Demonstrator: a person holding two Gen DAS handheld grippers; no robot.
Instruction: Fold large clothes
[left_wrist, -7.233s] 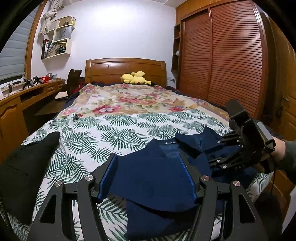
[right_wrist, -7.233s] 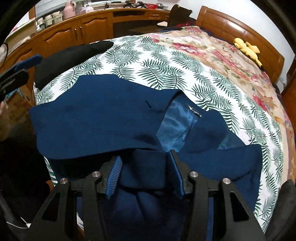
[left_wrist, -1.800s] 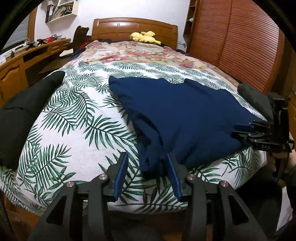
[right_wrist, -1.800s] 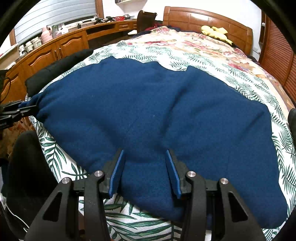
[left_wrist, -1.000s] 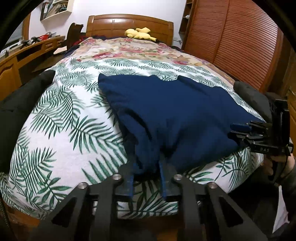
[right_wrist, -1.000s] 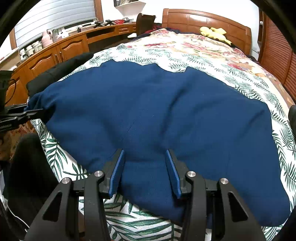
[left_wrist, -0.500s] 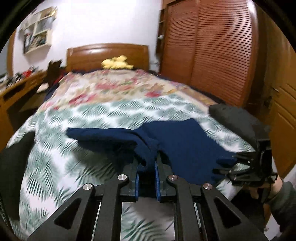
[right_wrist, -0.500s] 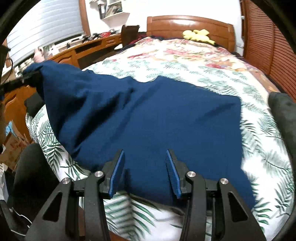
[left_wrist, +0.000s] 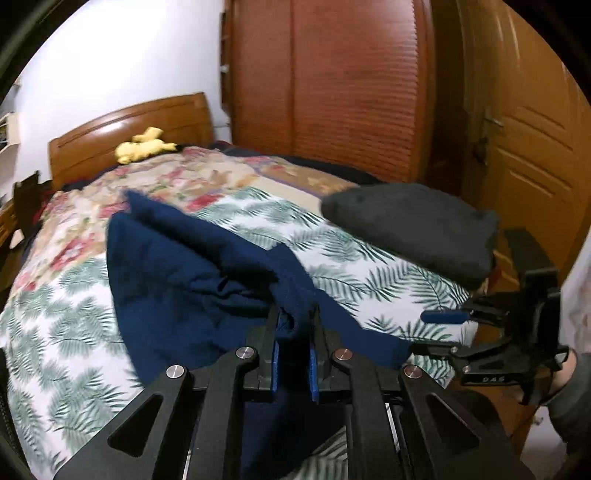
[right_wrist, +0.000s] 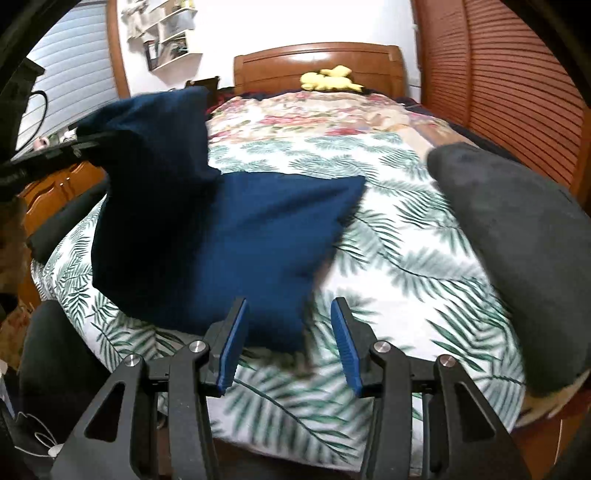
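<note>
Navy garment (right_wrist: 229, 236) is shown mid-fold on the bed (right_wrist: 406, 258): one edge is clamped and lifted by the left tongs (left_wrist: 293, 332); the right tongs (right_wrist: 286, 339) are held apart, empty; further folds remain.

**Item counts, bed scene**

One navy garment (right_wrist: 236, 236), partly lifted. Two grippers: left gripper (left_wrist: 293, 354), right gripper (right_wrist: 286, 339). One bed with one leaf-print sheet (right_wrist: 402, 258) and one floral quilt (right_wrist: 314, 114). One wooden headboard (right_wrist: 317, 62). One yellow plush toy (right_wrist: 330, 82). Two dark folded cloth piles: one grey (right_wrist: 517, 236) at the right edge, one black (right_wrist: 62, 225) at the left edge. One slatted wardrobe (left_wrist: 351, 85). One door (left_wrist: 532, 147). One wall shelf (right_wrist: 166, 33).
</note>
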